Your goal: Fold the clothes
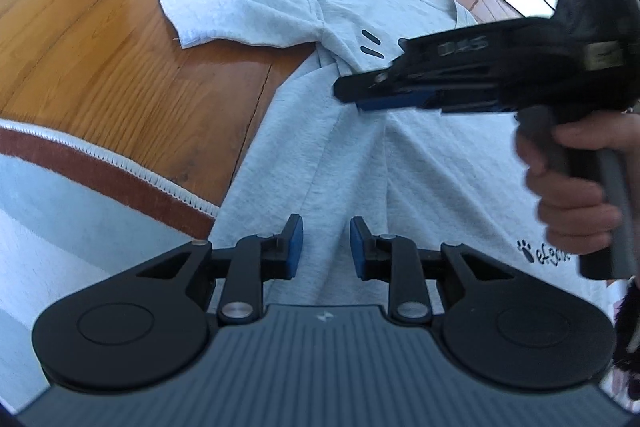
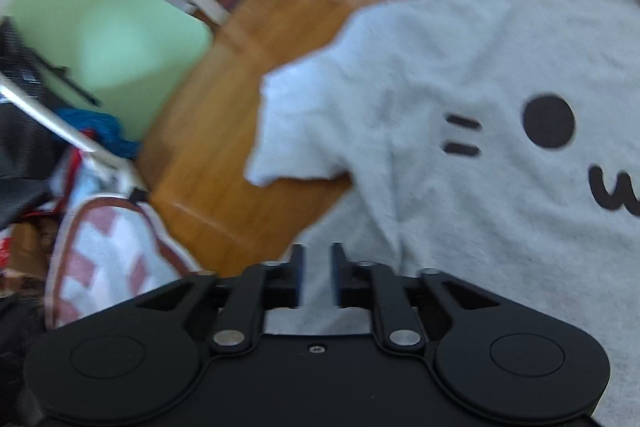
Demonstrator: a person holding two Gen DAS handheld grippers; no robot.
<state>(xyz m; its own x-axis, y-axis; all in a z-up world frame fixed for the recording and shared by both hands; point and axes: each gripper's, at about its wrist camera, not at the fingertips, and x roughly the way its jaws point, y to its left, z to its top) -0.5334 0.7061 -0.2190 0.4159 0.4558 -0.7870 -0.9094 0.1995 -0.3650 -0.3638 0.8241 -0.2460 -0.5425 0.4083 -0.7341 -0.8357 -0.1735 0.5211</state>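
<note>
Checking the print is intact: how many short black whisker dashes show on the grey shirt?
2. The upper dash and lower dash are stacked left of the black dot on the t-shirt. More may lie out of frame.

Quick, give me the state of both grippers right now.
Left gripper: open, jaws apart over the grey T-shirt, holding nothing.
Right gripper: open with a narrow gap, above the shirt, nothing visibly between its fingers.

your wooden floor (image 1: 120, 39) carries the grey t-shirt (image 1: 304, 147), spread print-up, one sleeve (image 1: 224, 3) splayed out; its hem overlaps the red-bordered rug (image 1: 60, 195) lying beside it.
</note>
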